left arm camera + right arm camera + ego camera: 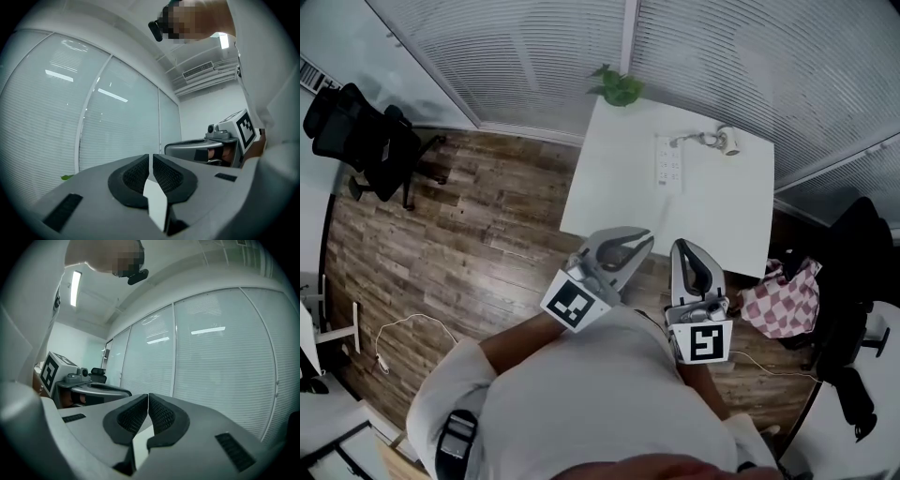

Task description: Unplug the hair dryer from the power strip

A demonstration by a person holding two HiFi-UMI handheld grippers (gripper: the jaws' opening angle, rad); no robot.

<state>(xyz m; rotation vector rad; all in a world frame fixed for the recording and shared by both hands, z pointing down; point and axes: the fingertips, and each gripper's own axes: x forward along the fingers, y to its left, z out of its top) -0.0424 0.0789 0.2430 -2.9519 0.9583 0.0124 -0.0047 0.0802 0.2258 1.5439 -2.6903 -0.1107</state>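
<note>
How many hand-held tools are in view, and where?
2. The left tool and the right tool, both shut, are side by side, pointing toward the white table. None seems hidden.

left gripper (645, 241) and right gripper (682, 247) held level just ahead of the person's chest (609, 394), side by side, both jaws closed on nothing.

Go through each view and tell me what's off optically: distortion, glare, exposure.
Head view: the fisheye lens bows the blinds, and the white table is washed out, so the power strip barely stands out. Left gripper view: black round vignette, a ceiling light blooms, and light streaks reflect in the glass wall. Right gripper view: same vignette and reflected streaks.
</note>
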